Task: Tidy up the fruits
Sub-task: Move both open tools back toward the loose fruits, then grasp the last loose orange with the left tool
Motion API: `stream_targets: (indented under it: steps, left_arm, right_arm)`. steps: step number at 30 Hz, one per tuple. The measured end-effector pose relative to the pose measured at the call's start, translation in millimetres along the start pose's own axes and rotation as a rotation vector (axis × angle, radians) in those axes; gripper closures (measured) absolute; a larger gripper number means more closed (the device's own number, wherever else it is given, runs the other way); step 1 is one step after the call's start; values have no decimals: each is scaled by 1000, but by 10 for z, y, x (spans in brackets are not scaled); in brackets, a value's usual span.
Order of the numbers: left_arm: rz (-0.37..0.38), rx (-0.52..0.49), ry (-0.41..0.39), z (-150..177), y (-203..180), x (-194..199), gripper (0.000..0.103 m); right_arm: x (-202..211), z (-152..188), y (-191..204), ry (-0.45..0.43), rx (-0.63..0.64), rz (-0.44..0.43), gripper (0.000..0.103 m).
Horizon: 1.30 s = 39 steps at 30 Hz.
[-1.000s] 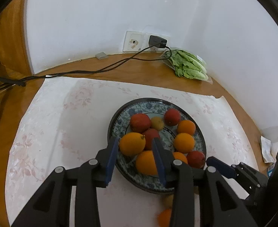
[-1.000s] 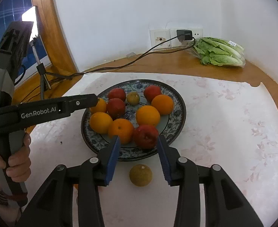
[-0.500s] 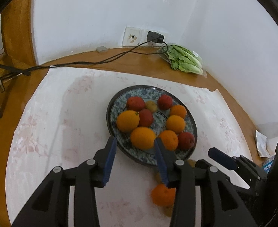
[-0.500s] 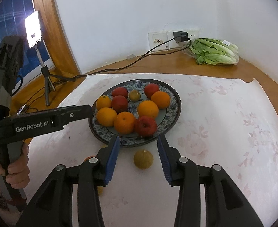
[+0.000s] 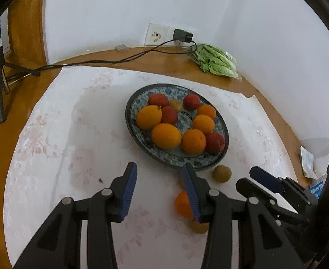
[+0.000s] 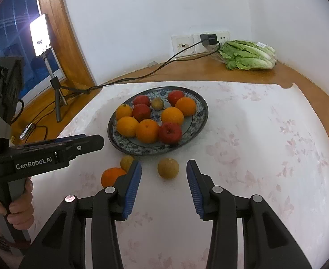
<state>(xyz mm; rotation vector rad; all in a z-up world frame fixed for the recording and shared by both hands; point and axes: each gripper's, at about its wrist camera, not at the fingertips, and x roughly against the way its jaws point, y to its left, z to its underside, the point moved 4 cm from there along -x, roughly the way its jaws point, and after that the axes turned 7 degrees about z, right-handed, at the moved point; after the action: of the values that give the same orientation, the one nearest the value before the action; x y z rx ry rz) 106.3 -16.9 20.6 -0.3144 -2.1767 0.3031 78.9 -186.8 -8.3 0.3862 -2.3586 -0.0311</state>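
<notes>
Left wrist view: left tongs (image 5: 159,188) pulled back from plate (image 5: 139,142), jaws just widened, empty, over bare cloth (image 5: 52,134); loose orange (image 5: 183,204) beside right jaw.

Right wrist view: right tongs (image 6: 163,180) open, empty, also backed off; brownish fruit (image 6: 168,168) between tips, untouched. Three fruits still off plate, so sorting unfinished.

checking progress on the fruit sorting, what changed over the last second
Both grippers pulled back from the plate: it sits farther off in both wrist views, and the loose orange and a second brownish fruit have come into sight. The left gripper has just been opening, nothing between its fingers. The right gripper stays open, framing the brownish fruit without touching it. Nothing was picked up; the fruit on the plate is unchanged.
</notes>
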Motion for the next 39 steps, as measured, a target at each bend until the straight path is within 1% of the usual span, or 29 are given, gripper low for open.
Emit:
stream_targets:
  steps: [11,16,20,28,33,38,39]
  left_arm:
    - [7,4,33,155,-43,-3,58]
    - [12,-6,54,247,-104,-32,58]
    - [15,-10,54,269,-160,-40,56]
    - [60,-25,85,328,-313,-111,56]
    - [48,-39,97,361,-363,-182,56]
    - [46,-28,106,380,-341,-239,56]
    - [42,-25,106,380,-334,-248,58]
  right_arm:
    - [-5,195,-130,49,-22,23,59]
    - [9,260,-171,57,-30,26,59]
    - [1,294,-202,63,-39,23,59]
    - [2,310,-258,59,-54,13,58]
    - [-18,335,-286,63,-64,8,58]
    - [-36,349,-296,67,-70,5,58]
    - [-40,349,-291,69,-71,5,58]
